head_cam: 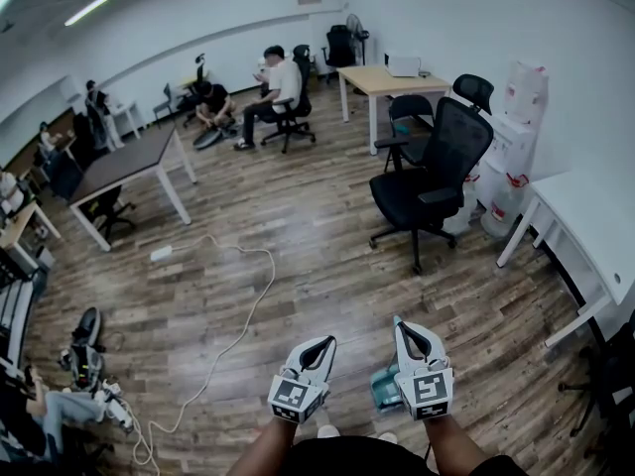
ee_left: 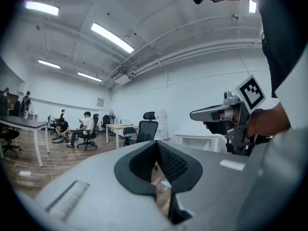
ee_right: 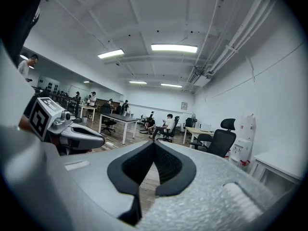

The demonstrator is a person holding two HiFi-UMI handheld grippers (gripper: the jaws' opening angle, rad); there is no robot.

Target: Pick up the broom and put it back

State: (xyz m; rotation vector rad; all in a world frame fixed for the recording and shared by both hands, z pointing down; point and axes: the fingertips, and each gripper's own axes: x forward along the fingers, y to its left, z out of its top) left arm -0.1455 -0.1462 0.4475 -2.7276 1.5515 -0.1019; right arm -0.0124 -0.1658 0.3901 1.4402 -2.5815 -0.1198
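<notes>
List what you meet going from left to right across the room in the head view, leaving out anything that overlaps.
dark table → seated person in a white shirt → big black office chair → white table

A wooden plank floor [head_cam: 317,236] fills the room. A white cable [head_cam: 260,296] snakes across its middle from a power strip [head_cam: 161,253] towards the near left corner. A black office chair [head_cam: 437,167] stands right of centre. A dark table [head_cam: 124,167] stands at the left, a light wooden table [head_cam: 382,79] at the far end, and a white table [head_cam: 595,226] along the right edge. A small teal object [head_cam: 383,389] lies at the near edge.
</notes>
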